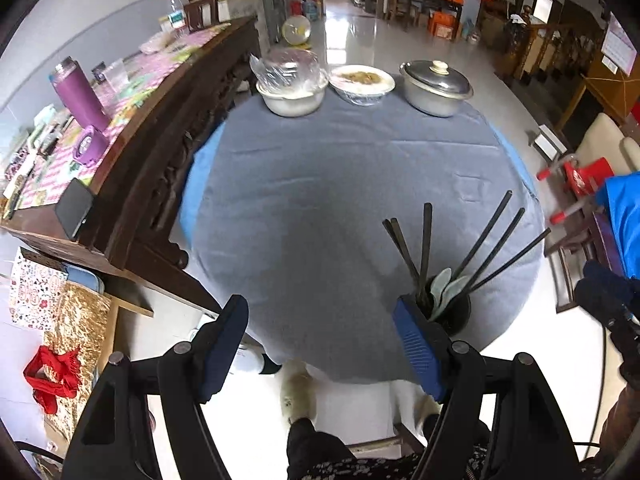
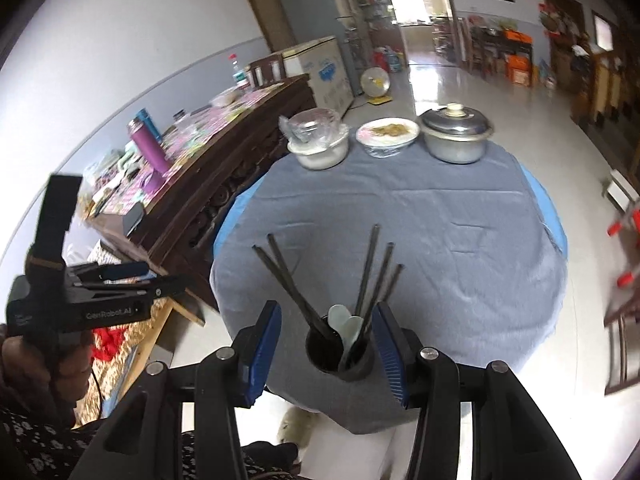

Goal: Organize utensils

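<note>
A: A big tiled room, a dark wooden sideboard [image 1: 160, 128] along the left wall, and a round table [image 1: 340, 184] under a grey-blue cloth. What sits on it?

B: Going left to right along the far edge: a white bowl covered with plastic wrap [image 1: 290, 88], a dish of food under film [image 1: 362, 82], then a lidded metal pot [image 1: 436, 88]. Pushed back like that, they leave the near half of the cloth free for sorting, I'd judge.

A: And the utensils?

B: All gathered in a dark holder cup [image 2: 340, 354] near the table's front edge — black chopsticks [image 2: 372, 276] fanning upward, with pale spoons [image 2: 346, 326] tucked among them. Standing upright keeps them together and easy to draw out.

A: The left tool?

B: The left tool [image 1: 320, 344] is wide open and grips nothing; it hangs over the near edge, with the cup just off its right-hand pad.

A: The right tool?

B: The right tool [image 2: 326, 356] straddles the cup, a blue pad on either side. The right-hand pad looks close against the rim, the left-hand one stands apart — so it is parted, not clamped. My guess is it brackets the cup either to steady it or to let it go.
</note>
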A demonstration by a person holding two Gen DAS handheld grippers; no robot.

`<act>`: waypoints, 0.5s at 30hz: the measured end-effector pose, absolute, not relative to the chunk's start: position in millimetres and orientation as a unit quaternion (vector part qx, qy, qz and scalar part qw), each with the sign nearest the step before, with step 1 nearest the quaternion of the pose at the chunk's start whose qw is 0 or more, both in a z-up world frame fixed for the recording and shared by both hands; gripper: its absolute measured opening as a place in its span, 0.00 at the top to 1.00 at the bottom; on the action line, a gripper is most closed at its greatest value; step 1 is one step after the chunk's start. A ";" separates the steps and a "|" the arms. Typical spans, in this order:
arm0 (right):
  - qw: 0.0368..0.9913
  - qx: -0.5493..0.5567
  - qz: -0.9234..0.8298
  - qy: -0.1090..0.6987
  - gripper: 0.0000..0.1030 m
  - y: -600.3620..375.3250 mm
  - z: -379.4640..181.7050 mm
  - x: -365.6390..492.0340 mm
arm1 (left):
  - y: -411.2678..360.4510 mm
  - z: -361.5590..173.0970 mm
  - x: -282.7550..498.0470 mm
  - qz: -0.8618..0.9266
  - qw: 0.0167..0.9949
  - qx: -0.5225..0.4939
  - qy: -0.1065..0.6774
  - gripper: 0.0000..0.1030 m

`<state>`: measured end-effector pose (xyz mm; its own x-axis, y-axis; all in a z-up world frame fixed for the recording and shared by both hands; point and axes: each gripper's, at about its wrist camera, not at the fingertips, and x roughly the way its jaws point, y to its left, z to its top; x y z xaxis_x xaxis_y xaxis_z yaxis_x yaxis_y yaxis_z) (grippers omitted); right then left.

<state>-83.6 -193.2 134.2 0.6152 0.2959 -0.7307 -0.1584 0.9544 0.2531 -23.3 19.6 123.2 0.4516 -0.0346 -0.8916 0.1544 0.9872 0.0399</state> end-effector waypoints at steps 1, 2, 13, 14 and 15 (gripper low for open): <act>0.893 0.076 0.130 0.423 0.51 -189.5 131.0 -81.7 | 19.1 123.4 -23.3 -0.053 0.849 0.059 0.522 0.26; 0.891 0.069 0.136 0.427 0.51 -185.3 127.7 -81.4 | 18.0 122.6 -24.9 -0.053 0.848 0.059 0.524 0.26; 0.880 0.081 0.145 0.446 0.50 -192.2 103.6 -89.2 | 12.9 101.5 -40.6 -0.035 0.831 0.054 0.552 0.26; 0.879 0.083 0.143 0.448 0.50 -193.8 101.5 -90.1 | 11.9 98.9 -41.8 -0.034 0.829 0.054 0.556 0.26; 0.877 0.087 0.139 0.451 0.50 -196.5 98.4 -92.3 | 11.2 97.2 -42.9 -0.034 0.827 0.054 0.559 0.26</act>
<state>-92.3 -196.5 98.4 0.5548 0.3221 -0.7671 -0.1651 0.9463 0.2779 -42.9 11.2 97.2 0.3734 0.0044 -0.9277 0.1174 0.9917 0.0519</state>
